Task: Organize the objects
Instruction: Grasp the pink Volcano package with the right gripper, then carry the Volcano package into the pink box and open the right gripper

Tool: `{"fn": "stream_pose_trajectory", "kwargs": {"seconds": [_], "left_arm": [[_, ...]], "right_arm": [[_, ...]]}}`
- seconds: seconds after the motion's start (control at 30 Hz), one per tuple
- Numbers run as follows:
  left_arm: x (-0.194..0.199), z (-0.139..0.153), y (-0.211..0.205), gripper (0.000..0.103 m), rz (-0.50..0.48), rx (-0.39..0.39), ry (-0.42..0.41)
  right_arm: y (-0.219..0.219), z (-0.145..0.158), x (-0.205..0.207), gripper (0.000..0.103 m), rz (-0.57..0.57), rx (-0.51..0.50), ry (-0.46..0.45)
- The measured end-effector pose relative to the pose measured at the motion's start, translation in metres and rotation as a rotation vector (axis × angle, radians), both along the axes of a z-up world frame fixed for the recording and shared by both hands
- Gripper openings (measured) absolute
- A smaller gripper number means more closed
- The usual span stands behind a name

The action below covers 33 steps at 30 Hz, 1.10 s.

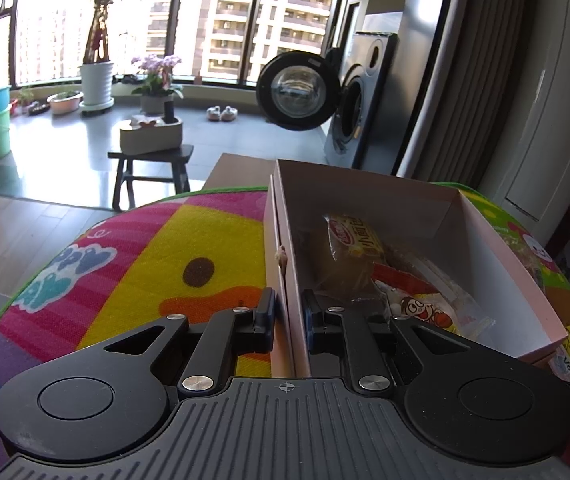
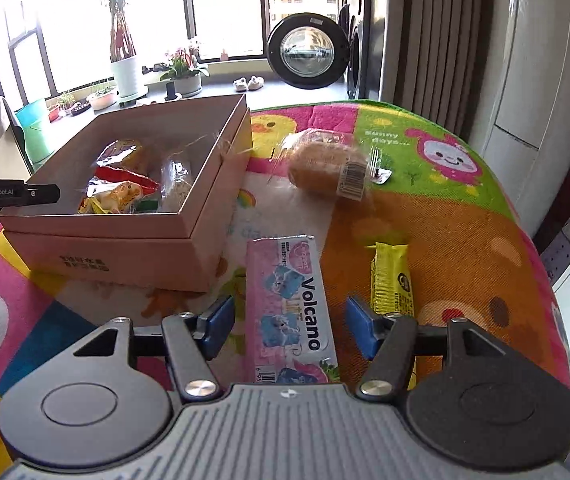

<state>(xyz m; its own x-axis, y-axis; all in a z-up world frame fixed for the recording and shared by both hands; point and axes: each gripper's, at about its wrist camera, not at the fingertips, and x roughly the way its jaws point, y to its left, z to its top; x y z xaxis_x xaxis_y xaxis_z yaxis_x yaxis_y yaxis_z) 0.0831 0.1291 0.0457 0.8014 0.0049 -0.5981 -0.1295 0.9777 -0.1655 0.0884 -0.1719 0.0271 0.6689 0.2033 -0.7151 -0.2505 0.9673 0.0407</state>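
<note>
A pink cardboard box (image 1: 365, 200) stands open on a colourful cartoon mat (image 1: 145, 264), with several snack packets (image 1: 359, 236) inside. My left gripper (image 1: 288, 308) is shut on the box's near left wall, one finger outside and one inside. In the right wrist view the same box (image 2: 125, 248) sits at the left. My right gripper (image 2: 289, 324) is open just above the mat, its blue pads on either side of a pink "Volcano" packet (image 2: 285, 292). Beside its right finger lies a yellow packet (image 2: 391, 280). Farther back lies a bread roll in clear wrap (image 2: 325, 164).
The mat (image 2: 445, 220) covers a table whose edge curves off at the right, near a white appliance (image 2: 545, 80) and a curtain. A small dark wrapper (image 2: 381, 176) lies by the bread. Beyond are a stool (image 1: 149, 168), potted plants and a washing machine with its door open (image 1: 297, 92).
</note>
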Motion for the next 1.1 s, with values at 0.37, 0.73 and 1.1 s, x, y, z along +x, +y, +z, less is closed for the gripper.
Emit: {"fn": "stream_pose_trajectory", "kwargs": {"seconds": [0.37,0.73,1.1], "left_arm": [[-0.001,-0.002,-0.001,0.017,-0.001,-0.012,-0.009],[0.001,-0.003,0.0,0.017,-0.006,-0.015,-0.01],[0.002,-0.004,0.0,0.017,-0.007,-0.014,-0.009]], "right_arm": [[0.0,0.027,-0.038,0.043,0.063,-0.025,0.065],[0.039,0.134,0.012,0.043,0.124,0.246,-0.191],[0.108,0.033,0.083,0.044,0.101,0.135,-0.009]]}}
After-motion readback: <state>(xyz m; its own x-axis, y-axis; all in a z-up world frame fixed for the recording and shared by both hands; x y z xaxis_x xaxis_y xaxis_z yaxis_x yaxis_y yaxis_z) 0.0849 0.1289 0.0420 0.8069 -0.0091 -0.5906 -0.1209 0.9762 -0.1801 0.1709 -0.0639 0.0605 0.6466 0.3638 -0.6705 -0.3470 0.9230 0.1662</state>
